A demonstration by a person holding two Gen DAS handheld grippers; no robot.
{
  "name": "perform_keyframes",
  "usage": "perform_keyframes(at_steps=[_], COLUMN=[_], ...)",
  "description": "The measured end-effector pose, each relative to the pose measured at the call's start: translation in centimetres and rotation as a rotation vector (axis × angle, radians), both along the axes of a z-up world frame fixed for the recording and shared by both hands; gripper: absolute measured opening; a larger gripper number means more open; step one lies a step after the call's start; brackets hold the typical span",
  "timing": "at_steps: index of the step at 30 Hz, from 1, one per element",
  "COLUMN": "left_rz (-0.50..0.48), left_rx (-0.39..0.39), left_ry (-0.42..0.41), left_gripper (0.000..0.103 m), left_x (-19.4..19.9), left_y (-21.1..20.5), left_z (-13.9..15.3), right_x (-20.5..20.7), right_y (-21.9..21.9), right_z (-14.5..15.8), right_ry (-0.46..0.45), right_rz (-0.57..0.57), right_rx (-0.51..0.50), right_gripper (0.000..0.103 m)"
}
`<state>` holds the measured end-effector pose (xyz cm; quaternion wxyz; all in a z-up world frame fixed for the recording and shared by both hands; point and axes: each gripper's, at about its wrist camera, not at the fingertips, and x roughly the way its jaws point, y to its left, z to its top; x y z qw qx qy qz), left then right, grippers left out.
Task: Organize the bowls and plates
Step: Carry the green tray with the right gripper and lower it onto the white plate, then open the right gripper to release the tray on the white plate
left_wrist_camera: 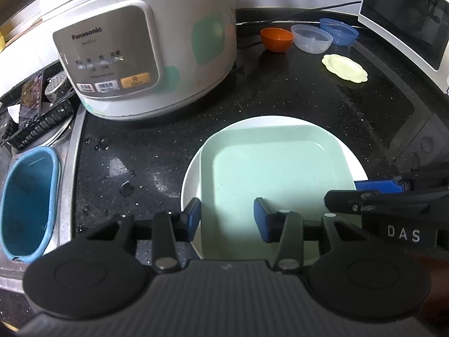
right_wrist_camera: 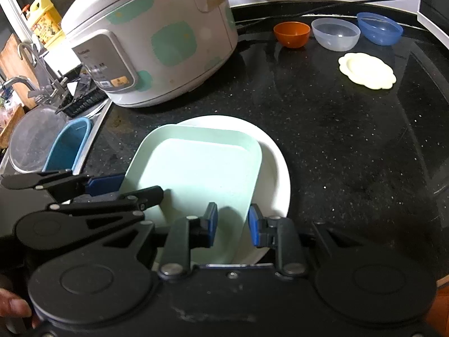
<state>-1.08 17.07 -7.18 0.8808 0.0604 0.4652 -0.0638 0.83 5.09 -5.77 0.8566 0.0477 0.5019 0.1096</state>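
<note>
Both my grippers hover open over the square mint-green plate stacked on the round white plate, mid-bottom frame. Next I'd guess the scalloped pale-yellow dish, upper right; right gripper is nearer than left gripper.

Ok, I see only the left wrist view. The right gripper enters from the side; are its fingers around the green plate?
Observer: Yes. The right gripper is open, and the right rim of the green plate passes between its fingers, not clamped.
Operator: Good. What stands behind the blue basket at the sink?
Observer: A metal tap.
Operator: Anything further back?
Observer: A yellow container, in the far left corner.
</note>
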Motion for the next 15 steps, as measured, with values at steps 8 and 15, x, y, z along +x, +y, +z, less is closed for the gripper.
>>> perform_keyframes(at_steps=[8,15], left_rz=[-0.014,0.024], left_rx=[0.008,0.076], left_ry=[-0.003,-0.114], left_gripper=[0.055,0.098], left_x=[0.0,-1.1], left_y=[-0.5,0.5], left_z=[-0.1,1.9], right_x=[0.4,-0.5], right_y=[-0.2,-1.5], right_z=[-0.3,1.6], right_ry=[0.012,-0.054], right_rz=[-0.007,-0.043], right_rx=[0.022,0.031], right_gripper=[0.027,0.077])
